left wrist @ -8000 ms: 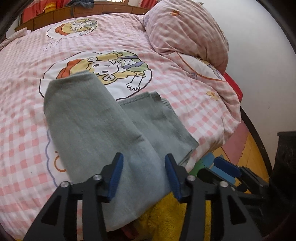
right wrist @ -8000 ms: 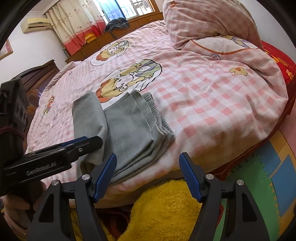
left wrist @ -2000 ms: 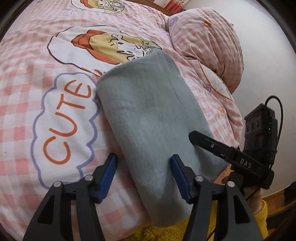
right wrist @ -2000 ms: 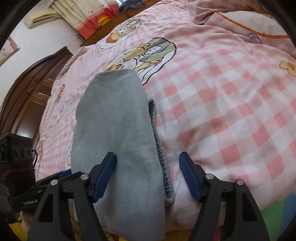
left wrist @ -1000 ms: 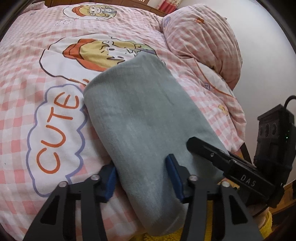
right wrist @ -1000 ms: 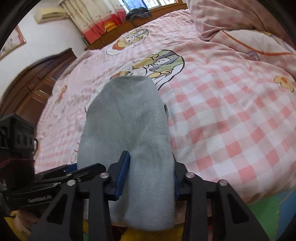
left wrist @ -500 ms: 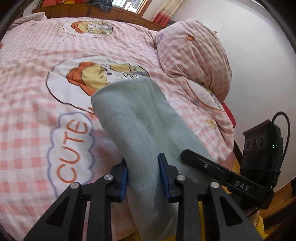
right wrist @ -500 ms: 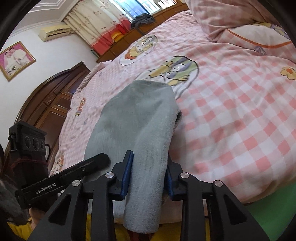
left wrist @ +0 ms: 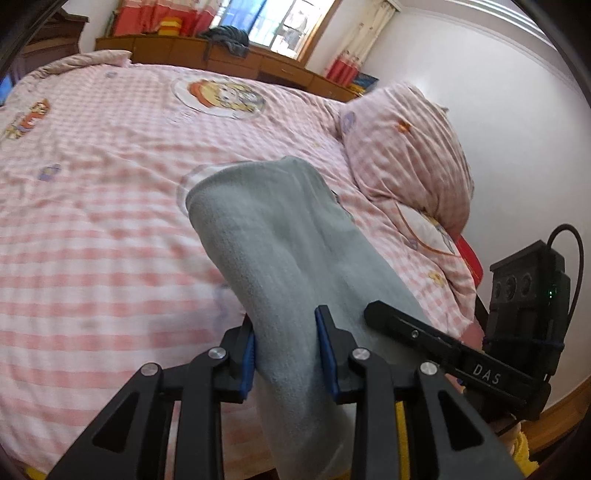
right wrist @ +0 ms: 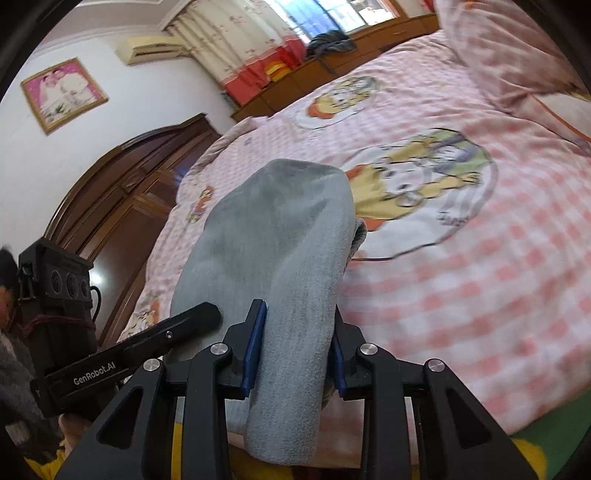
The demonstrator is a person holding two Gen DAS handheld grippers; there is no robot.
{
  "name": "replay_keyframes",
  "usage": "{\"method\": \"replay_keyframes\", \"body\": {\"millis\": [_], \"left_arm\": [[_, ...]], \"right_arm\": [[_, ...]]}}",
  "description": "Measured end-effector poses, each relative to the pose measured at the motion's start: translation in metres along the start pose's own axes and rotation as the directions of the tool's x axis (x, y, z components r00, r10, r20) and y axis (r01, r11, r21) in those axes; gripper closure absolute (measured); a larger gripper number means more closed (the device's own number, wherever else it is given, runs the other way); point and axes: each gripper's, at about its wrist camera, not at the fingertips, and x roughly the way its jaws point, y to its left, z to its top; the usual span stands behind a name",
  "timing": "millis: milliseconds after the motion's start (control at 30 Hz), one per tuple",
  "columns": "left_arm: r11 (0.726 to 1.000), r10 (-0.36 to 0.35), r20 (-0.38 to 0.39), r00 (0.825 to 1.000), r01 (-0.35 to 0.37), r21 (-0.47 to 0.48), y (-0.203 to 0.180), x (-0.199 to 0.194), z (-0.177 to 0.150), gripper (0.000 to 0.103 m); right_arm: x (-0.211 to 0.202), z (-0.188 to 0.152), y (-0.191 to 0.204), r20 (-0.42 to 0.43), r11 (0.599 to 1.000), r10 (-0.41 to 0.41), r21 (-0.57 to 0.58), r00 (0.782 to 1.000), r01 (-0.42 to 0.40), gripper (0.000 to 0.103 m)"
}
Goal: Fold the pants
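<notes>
Pink gingham bedspread under soft grey pants

A home bedroom: a wide bed under a pink-and-white checked cartoon-print quilt fills the room. Behind the bed, a low wooden cabinet sits below a curtained window; left of it, a dark arched wooden wardrobe, framed portrait and wall air conditioner.

You get bright daylight from the window; it's blown out; bedspread smears with motion blur; fisheye edges bend and go dark.
</notes>
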Motion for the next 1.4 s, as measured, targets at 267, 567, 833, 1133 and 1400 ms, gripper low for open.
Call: {"method": "replay_keyframes", "body": {"millis": [267, 567, 833, 1133, 1400], "left_arm": [[0.997, 0.067, 0.043, 0.997, -0.066, -0.028, 0.060, -0.045, 0.003, 0.073], [0.993, 0.108, 0.073, 0.991, -0.104, -0.052, 0.132, -0.063, -0.008, 0.073], [0.989, 0.128, 0.041, 0.991, -0.125, -0.083, 0.189, -0.043, -0.025, 0.072], [0.978, 0.140, 0.024, 0.990, -0.134, -0.162, 0.213, -0.040, -0.046, 0.062], [0.954, 0.293, 0.093, 0.952, -0.284, -0.097, 0.170, -0.082, -0.047, 0.068]], "right_arm": [[0.047, -0.012, 0.059, -0.051, 0.997, 0.061, -0.046, 0.997, -0.064, 0.071], [0.103, -0.026, 0.103, -0.097, 0.991, 0.058, -0.113, 0.994, -0.068, 0.071], [0.159, -0.043, 0.108, -0.160, 0.991, 0.013, -0.129, 0.987, -0.034, 0.071], [0.166, -0.052, 0.096, -0.191, 0.992, -0.030, -0.124, 0.981, 0.006, 0.065], [0.124, -0.048, 0.109, -0.112, 0.985, -0.066, -0.168, 0.992, 0.047, 0.067]]}}
